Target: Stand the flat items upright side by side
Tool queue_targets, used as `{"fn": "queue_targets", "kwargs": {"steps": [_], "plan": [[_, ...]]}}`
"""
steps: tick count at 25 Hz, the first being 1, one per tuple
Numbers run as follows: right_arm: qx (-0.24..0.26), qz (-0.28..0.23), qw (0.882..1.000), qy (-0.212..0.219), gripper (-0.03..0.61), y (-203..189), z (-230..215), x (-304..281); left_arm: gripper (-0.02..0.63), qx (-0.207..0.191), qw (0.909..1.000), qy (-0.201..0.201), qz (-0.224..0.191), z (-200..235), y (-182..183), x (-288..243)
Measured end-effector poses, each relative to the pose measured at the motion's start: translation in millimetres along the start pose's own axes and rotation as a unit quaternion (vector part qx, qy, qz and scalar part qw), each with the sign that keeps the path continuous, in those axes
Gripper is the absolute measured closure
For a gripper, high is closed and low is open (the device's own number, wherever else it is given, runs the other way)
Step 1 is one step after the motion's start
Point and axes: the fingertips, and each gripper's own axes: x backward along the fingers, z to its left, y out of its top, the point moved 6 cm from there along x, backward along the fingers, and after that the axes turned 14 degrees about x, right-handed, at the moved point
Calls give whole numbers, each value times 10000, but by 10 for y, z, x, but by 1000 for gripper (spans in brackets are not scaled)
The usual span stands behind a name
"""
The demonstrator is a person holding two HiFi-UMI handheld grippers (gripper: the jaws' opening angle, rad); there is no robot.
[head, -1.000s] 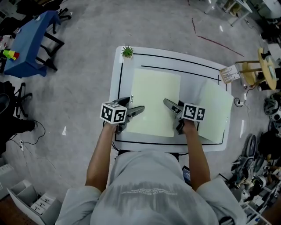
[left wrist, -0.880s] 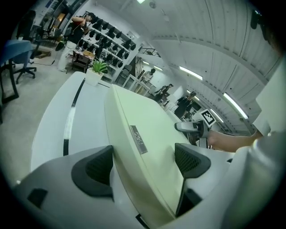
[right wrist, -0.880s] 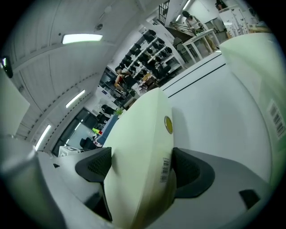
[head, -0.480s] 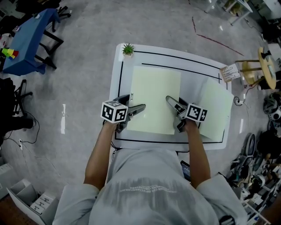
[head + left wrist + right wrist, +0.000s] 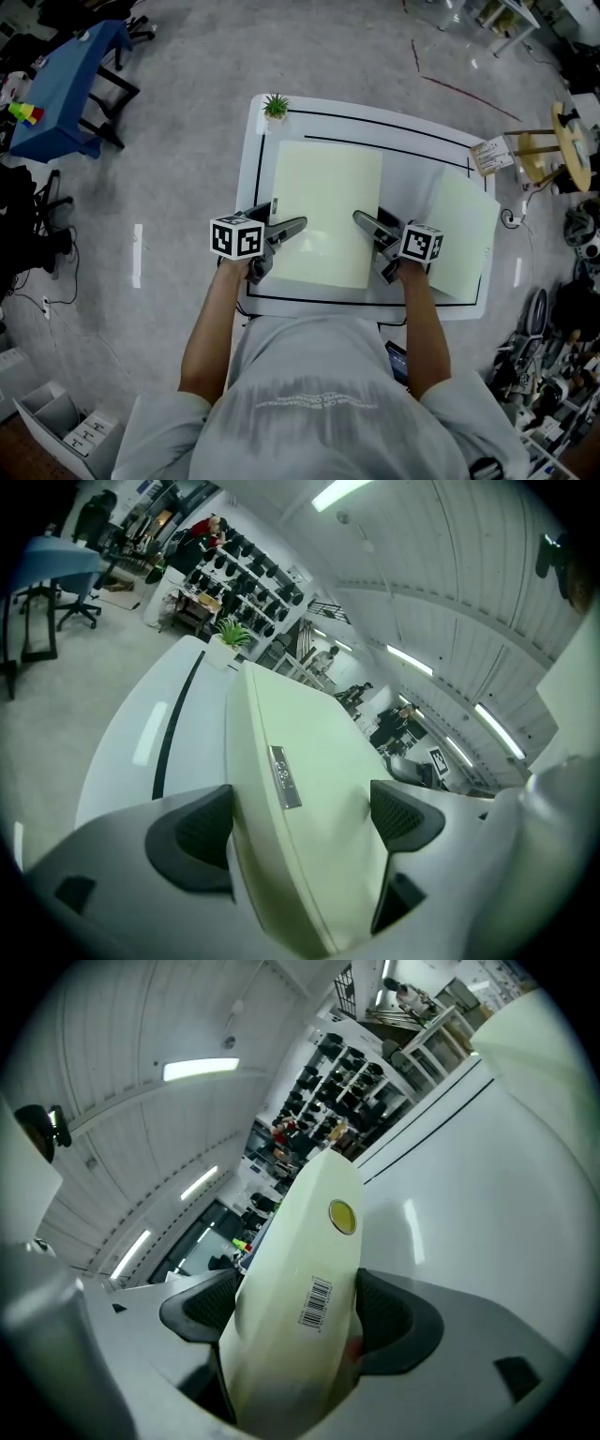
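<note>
right gripper astride board, seemingly tight

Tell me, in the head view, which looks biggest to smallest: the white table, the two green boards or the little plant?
1. white table
2. middle green board
3. right green board; it looks smaller, but the middle one may just be nearer the camera
4. little plant

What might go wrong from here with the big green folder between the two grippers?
1. The jaws of the left gripper have just been opening around the edge of the green folder without pinching it. Only the right gripper clamps it, so it may swing or slip.
2. The second folder lies by the right edge of the table; a bump might push it off.
</note>
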Motion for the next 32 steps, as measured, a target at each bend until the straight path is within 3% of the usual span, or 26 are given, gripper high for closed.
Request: {"fn": "queue_targets", "kwargs": {"steps": [6,11,14,19,28,32], "plan": [[258,-157,9993,224,158,86,83,-24,166,67,9999,44,-67,5,30,52],[-1026,-661,9923,228,156,60,32,-31,166,-72,9999,154,27,-22,-5,2],[-1189,-696,9900,295,158,69,0,-46,166,-147,9997,200,84,-14,-14,-7],[-1665,-342,9820,821,192,-35,41,-139,166,-213,9995,61,216,-26,-41,-11],[-755,342,9908,1073,193,-11,114,-130,166,-281,9993,-187,166,-32,-2,48],[83,573,9909,1216,193,-15,84,-89,167,-290,9974,-571,324,-38,-18,87]]}}
